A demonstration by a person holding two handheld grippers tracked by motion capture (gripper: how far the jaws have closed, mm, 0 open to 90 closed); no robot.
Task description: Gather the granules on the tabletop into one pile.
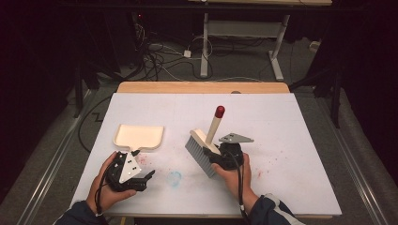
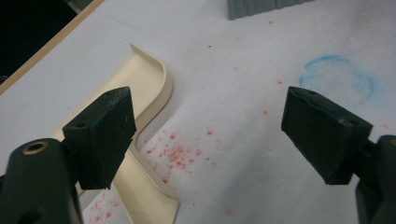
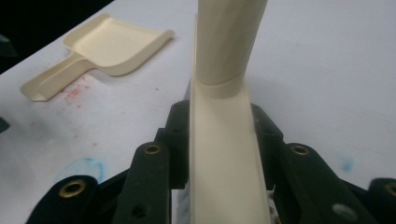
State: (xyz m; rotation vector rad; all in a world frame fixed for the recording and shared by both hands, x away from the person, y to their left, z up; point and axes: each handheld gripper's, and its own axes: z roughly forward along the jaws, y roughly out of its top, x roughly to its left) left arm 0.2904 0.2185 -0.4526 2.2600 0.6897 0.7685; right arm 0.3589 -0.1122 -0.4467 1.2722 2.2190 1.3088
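A brush with grey bristles [image 1: 199, 157], a cream back [image 3: 224, 154] and a cream handle ending in a red tip [image 1: 219, 111] is tilted above the table's middle. My right gripper [image 1: 218, 155] [image 3: 222, 119] is shut on the brush's cream back, one jaw on each side. A cream dustpan [image 1: 139, 136] [image 3: 112, 44] lies flat to the left, its handle [image 2: 144, 186] pointing toward me. My left gripper [image 1: 146, 180] [image 2: 210, 130] rests low by that handle, open, with nothing between its jaws. Red crumbs [image 2: 180, 154] lie on the table under it.
The white table top [image 1: 281, 122] has a wooden far edge [image 1: 202, 87]. A blue chalk ring [image 1: 174, 178] [image 2: 336, 77] is drawn between the two hands. More red specks [image 1: 270, 164] dot the surface right of the brush. Dark floor with cables lies beyond.
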